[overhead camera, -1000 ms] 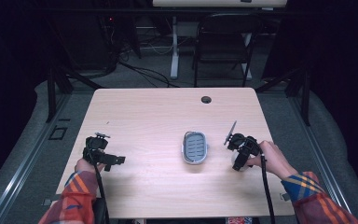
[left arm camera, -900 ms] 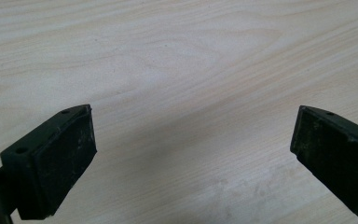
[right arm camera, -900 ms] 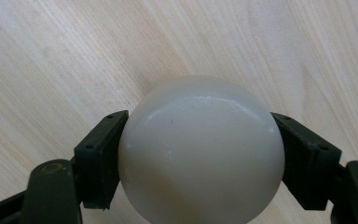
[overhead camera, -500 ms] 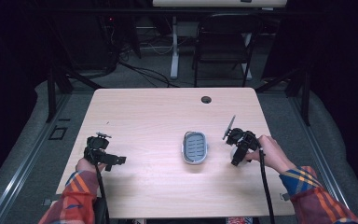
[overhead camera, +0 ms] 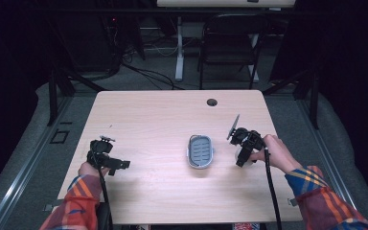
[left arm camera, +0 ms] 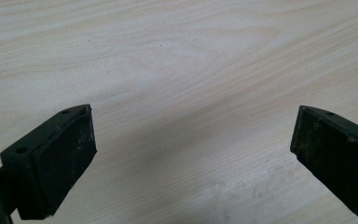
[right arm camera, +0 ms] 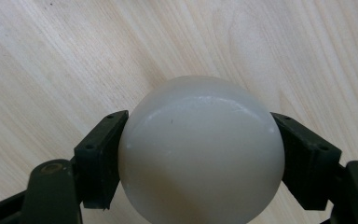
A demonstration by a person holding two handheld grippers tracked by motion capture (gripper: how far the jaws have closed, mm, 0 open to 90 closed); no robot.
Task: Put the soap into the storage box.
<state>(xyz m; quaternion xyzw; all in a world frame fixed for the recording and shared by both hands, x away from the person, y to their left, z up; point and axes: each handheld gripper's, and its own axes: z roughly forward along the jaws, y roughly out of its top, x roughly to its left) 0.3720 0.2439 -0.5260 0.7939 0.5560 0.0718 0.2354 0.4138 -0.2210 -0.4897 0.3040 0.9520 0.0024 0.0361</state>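
Currently the right gripper (right arm camera: 200,154) pinches a white ball (right arm camera: 200,149), both jaws pressed to its sides above the counter (overhead camera: 153,124); since a second ago the hand has drifted slightly toward the grey slotted dish (overhead camera: 200,151) mid-counter, probably its destination. Left gripper (left arm camera: 191,149) rests spread, nothing between the jaws. Right gripper view reveals the ball; high view barely does.
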